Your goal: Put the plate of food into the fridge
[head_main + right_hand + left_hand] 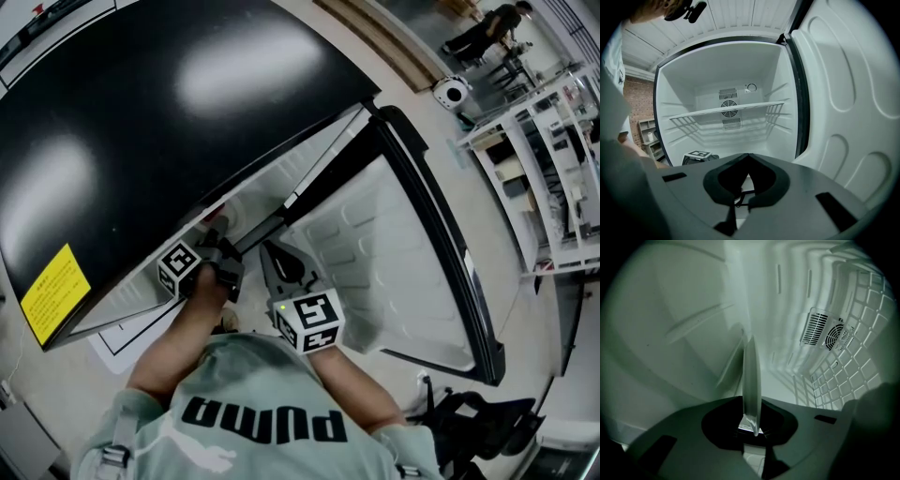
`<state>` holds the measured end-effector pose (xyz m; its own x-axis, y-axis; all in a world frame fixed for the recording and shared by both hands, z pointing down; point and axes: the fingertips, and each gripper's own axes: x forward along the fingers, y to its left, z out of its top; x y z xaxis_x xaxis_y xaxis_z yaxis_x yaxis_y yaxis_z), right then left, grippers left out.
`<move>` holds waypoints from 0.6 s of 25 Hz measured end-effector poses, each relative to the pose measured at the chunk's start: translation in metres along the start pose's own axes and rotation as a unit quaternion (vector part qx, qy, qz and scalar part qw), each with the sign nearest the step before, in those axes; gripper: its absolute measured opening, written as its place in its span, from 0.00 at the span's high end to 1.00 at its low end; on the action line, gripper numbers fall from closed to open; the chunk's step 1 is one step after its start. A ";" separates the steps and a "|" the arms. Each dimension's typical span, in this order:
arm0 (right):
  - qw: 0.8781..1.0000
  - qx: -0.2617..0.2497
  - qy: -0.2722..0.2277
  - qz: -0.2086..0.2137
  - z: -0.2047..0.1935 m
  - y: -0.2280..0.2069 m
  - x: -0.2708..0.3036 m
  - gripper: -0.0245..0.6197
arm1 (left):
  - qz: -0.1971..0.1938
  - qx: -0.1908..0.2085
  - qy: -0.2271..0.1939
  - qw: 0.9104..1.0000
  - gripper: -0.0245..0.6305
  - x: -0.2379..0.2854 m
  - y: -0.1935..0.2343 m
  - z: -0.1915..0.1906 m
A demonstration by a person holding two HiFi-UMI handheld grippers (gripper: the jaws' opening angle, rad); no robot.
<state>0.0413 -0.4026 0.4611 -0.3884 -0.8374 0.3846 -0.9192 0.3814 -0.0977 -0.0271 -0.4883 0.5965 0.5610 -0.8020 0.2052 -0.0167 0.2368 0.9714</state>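
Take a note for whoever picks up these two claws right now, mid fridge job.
Left claw: shut on the rim of the plate, which shows edge-on inside the fridge, below the wire shelf. No food on it can be made out, nor whether it rests on anything.
Right claw: shut, empty, outside the opening, facing in.
Done: door open, plate inside the compartment.
Left: set the plate down flat, let go, draw both claws out, probably shut the door.
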 end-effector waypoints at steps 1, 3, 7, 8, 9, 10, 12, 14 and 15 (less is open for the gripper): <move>1.000 0.000 -0.001 0.001 0.000 0.000 -0.001 0.95 | 0.002 -0.002 -0.003 1.000 0.88 -0.001 0.001 0.001; 1.000 0.001 -0.001 0.000 0.001 0.000 -0.003 0.95 | 0.008 -0.005 -0.008 1.000 0.88 -0.004 0.003 0.003; 1.000 0.004 0.004 0.003 -0.002 -0.001 -0.003 0.95 | -0.002 -0.024 -0.014 1.000 0.67 -0.007 -0.007 0.005; 1.000 0.002 0.007 0.007 -0.004 0.000 -0.001 0.95 | -0.008 -0.030 -0.015 0.999 0.60 -0.007 -0.010 0.005; 1.000 0.000 0.009 0.010 -0.005 0.002 0.001 0.95 | -0.013 -0.034 -0.016 0.999 0.57 -0.008 -0.012 0.005; 1.000 -0.005 0.012 0.014 -0.007 0.004 0.003 0.95 | -0.014 -0.035 -0.016 0.999 0.57 -0.009 -0.013 0.006; 0.999 -0.016 0.024 0.022 -0.014 0.008 0.010 0.95 | -0.013 -0.035 -0.016 0.999 0.55 -0.011 -0.011 0.008; 0.998 -0.031 0.046 0.030 -0.027 0.010 0.021 0.95 | -0.015 -0.038 -0.014 0.999 0.52 -0.013 -0.011 0.009; 0.997 -0.037 0.059 0.034 -0.035 0.010 0.027 0.95 | -0.017 -0.040 -0.014 0.999 0.52 -0.014 -0.012 0.008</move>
<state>0.0238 -0.4076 0.5030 -0.4356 -0.7581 0.4854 -0.8820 0.4673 -0.0617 -0.0415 -0.4845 0.5829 0.5374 -0.8247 0.1761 0.0682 0.2507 0.9657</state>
